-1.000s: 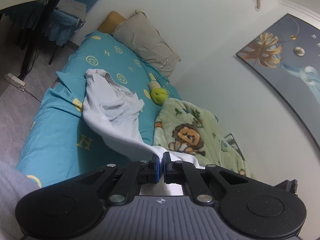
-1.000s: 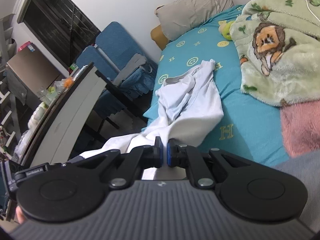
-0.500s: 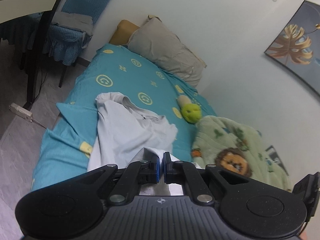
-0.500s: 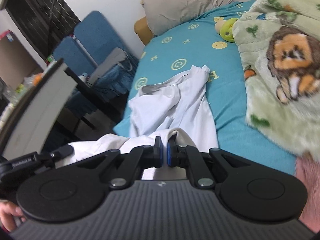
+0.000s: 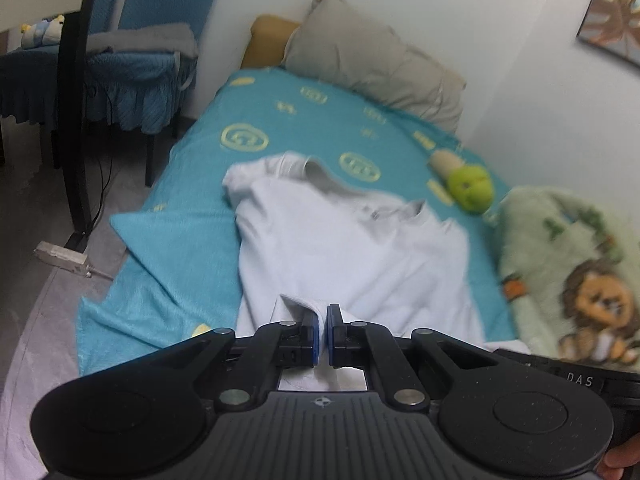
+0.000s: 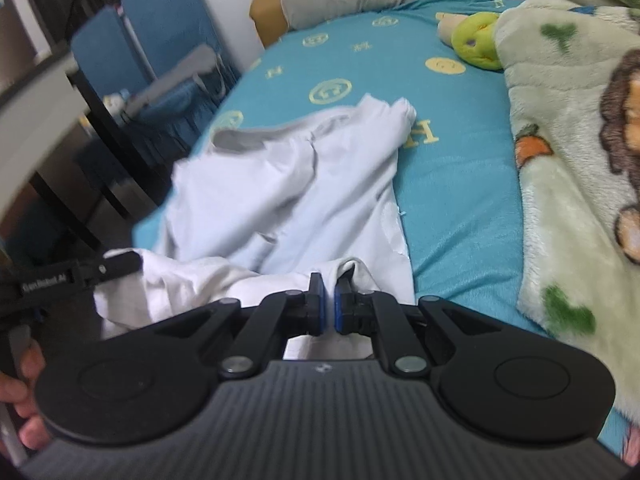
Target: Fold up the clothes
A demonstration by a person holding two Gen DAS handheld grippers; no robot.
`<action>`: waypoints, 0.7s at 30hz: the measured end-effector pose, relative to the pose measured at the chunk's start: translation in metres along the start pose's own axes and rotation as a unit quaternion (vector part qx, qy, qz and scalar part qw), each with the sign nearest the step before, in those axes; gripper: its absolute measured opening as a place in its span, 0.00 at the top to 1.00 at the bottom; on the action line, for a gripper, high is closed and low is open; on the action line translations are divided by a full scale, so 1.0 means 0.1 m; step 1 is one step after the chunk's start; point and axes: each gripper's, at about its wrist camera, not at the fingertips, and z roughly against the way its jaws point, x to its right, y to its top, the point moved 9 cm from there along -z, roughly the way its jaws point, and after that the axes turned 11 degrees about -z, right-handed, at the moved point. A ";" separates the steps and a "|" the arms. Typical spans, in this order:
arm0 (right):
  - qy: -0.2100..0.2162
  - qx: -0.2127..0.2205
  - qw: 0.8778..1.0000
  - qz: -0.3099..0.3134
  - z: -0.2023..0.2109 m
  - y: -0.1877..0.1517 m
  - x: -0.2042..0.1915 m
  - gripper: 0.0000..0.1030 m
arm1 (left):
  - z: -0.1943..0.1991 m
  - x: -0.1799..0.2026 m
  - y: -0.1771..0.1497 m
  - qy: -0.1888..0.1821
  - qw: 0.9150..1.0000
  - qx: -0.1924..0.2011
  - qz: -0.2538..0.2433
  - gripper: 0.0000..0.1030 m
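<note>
Since a second ago both of my grippers have dropped lower and pushed in toward the bed, so the white shirt that hung stretched and twisted between me and the mattress now lies spread over the teal bedsheet.

Through the left wrist camera, my left gripper has its blue pads all but pressed together, pinching a folded bit of the shirt's near hem. The rest of the garment runs away from me across the sheet, collar at the far end. A green plush toy sits beyond the shirt's right shoulder, apart from it, just beside the lion blanket. A grey pillow leans at the head of the bed. This view is blurred.

Through the right wrist camera, my right gripper is likewise nearly closed, with a bunched fold of the shirt caught between its pads. The cloth sags off the bed's left edge toward my other gripper, whose handle my hand grips at the frame's left. The blanket fills the right side, well clear of the shirt.
</note>
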 end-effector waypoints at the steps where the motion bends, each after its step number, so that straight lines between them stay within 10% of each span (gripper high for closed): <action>1: -0.004 -0.004 1.000 0.004 -0.06 -0.02 0.02 0.91 | -0.07 -0.03 -0.02 0.002 1.000 -0.007 0.002 0.95; 7: 0.000 -0.013 1.000 0.000 -0.21 -0.06 0.08 0.90 | -0.23 -0.09 -0.13 0.007 1.000 -0.027 -0.010 0.92; 12: 0.006 -0.012 1.000 -0.012 -0.18 -0.05 0.07 0.86 | -0.11 0.03 -0.11 0.014 0.998 -0.017 -0.051 0.54; 16: 0.023 0.010 0.999 -0.025 -0.04 -0.02 -0.02 0.15 | 0.07 0.14 -0.09 0.023 0.997 0.009 -0.076 0.26; 21: -0.002 0.061 0.998 0.023 0.24 0.01 -0.13 0.09 | 0.38 0.25 -0.11 0.032 0.996 0.028 -0.084 0.17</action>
